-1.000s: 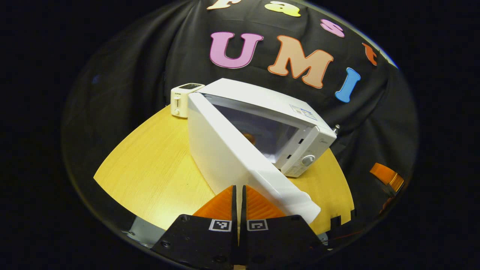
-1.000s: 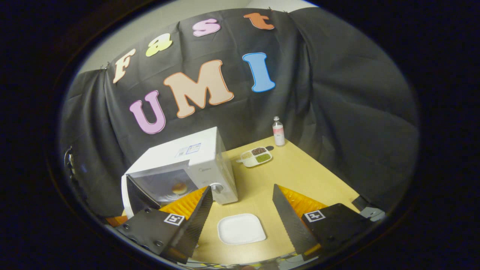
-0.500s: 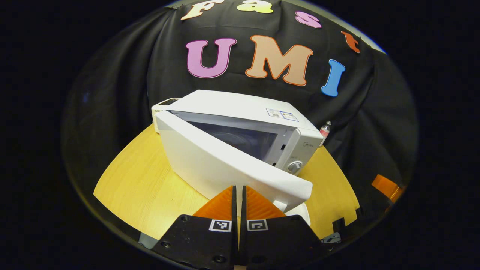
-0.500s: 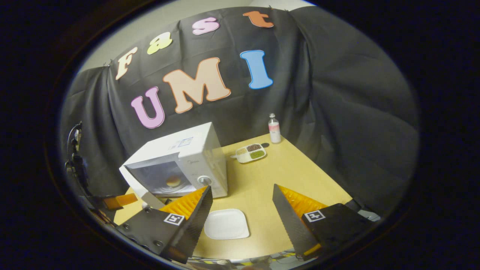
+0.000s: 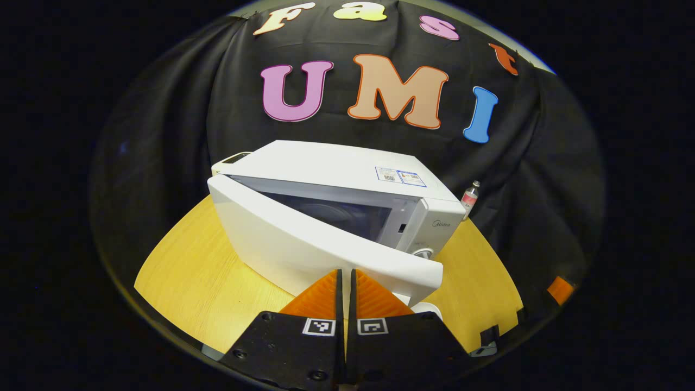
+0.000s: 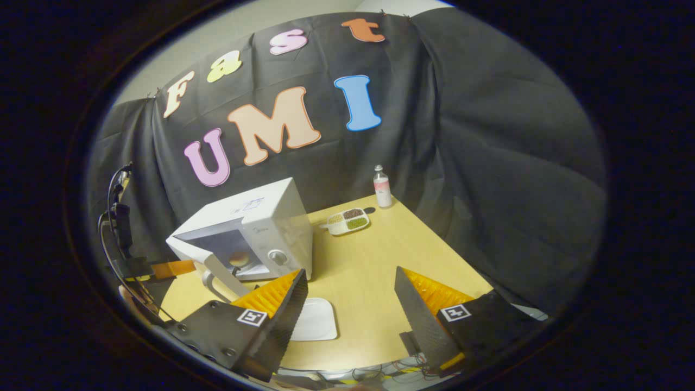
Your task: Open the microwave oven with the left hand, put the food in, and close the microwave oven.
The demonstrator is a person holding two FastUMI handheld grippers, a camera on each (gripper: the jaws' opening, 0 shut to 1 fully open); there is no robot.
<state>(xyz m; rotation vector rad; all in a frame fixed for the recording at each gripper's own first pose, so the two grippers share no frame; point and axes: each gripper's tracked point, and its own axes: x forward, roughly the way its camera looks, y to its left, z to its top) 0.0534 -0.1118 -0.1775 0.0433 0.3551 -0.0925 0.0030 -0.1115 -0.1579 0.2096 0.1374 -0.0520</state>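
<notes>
Left gripper [image 5: 345, 282]: jaws clenched together with nothing between them, tips against or just short of the outer face of the microwave door [image 5: 304, 247]; contact cannot be confirmed.
Right gripper [image 6: 350, 296]: jaws released and wide apart, empty, hanging over the table [image 6: 380, 260] near the white plate [image 6: 317, 320].
Door position: partly ajar, hinged at the microwave's left, free edge nearest the left gripper.
Microwave oven [image 6: 255, 228]: stands on the table towards its left rear, control knob [image 6: 278, 257] on the right of its front.
Food [image 6: 238, 258]: small round brownish item, seated inside the cavity, seen through the gap.
Stage, judged: food is in; closing the door remains.
Door handling, judged: rigid panel, light on its hinge, smooth and likely slippery; best pushed flat with closed tips near the free edge, not gripped.
Risk, judged: the oven looks light enough to slide on the table under a hard push; the latch may need a firm final press.
Surroundings: divided dish [image 6: 347, 221] and small bottle [image 6: 382, 187] at the far edge, well apart from the work.
</notes>
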